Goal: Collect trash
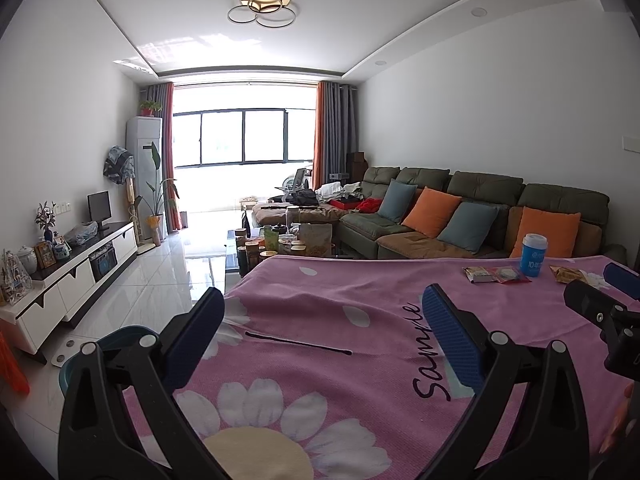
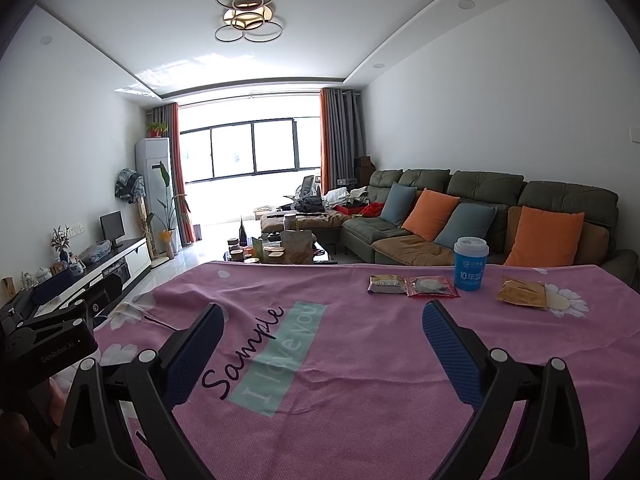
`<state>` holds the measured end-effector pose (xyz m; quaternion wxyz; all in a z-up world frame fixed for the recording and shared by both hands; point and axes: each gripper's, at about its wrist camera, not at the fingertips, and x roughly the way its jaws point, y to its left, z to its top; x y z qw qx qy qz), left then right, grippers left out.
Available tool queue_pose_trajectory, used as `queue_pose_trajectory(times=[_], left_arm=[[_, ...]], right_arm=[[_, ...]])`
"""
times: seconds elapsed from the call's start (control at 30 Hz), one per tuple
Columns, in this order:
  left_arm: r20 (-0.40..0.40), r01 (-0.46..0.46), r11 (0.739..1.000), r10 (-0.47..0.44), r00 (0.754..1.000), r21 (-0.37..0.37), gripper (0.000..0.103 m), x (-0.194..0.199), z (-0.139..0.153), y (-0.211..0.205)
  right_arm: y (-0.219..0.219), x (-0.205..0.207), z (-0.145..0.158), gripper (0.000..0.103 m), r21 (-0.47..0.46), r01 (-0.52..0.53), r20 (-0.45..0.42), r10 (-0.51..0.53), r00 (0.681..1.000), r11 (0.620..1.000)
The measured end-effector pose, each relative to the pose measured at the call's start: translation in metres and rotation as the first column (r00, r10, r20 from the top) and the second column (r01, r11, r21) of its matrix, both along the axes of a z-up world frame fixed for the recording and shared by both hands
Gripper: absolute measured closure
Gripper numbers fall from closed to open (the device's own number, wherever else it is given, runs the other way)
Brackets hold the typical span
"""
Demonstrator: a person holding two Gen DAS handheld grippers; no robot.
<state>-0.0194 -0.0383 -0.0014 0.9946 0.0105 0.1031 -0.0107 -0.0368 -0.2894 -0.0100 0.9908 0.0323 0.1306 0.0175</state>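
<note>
The table wears a pink flowered cloth (image 1: pixel 320 300). My left gripper (image 1: pixel 324 310) hovers open over its near left part, nothing between the fingers. A thin black stick (image 1: pixel 298 343) lies just ahead of it. Far right on the cloth lie a brownish wrapper (image 2: pixel 386 283), a red wrapper (image 2: pixel 432 286) and a golden wrapper (image 2: pixel 522 293), around an upright blue cup with a white lid (image 2: pixel 471 264). My right gripper (image 2: pixel 322 316) is open and empty, short of those wrappers. In the left wrist view the same wrappers (image 1: pixel 496 274) and cup (image 1: pixel 534 254) appear.
A teal bin (image 1: pixel 106 340) stands on the floor at the table's left edge, partly hidden by my left gripper. A coffee table with jars (image 1: pixel 276 242) lies beyond the table, a sofa with cushions (image 2: pixel 460 216) to the right, a TV cabinet (image 1: pixel 80 272) to the left.
</note>
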Motion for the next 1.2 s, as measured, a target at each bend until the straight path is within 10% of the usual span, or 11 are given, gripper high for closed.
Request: queue_pose_trajectory(times=[1.2], left_arm=[[0.002,0.001,1.0,-0.001,1.0,0.001,0.006,-0.0022,0.0014,-0.0007]], right_arm=[[0.0028,-0.0004,0.0037,0.007,0.005,-0.001,0.001,0.001,1.0,1.0]])
